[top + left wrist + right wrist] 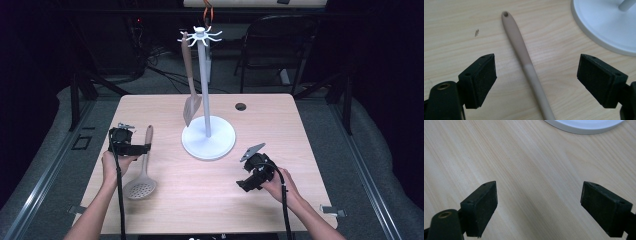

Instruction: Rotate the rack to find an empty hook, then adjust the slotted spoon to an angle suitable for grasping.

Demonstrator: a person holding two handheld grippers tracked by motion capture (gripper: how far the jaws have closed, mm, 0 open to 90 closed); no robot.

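Reaching in from the bottom left of the high view, the person's left forearm runs straight up the table, the hand wrapped under the left gripper (141, 148), which points toward three o'clock at the handle of a slotted spoon (143, 168). In the left gripper view its jaws stand wide apart, one on each side of the beige handle (525, 60), and neither pad (484, 77) touches it, so nothing is grasped. The spoon lies flat on the wooden table (200, 195), bowl toward six o'clock, handle end with its hanging hole toward twelve, at nine o'clock from the white stand (208, 137). A spatula (190, 85) hangs from a hook on that stand. The right forearm enters from the bottom right, angled toward eleven o'clock; the right gripper (243, 185) tilts down over bare wood at five o'clock from the stand, jaws spread and empty.
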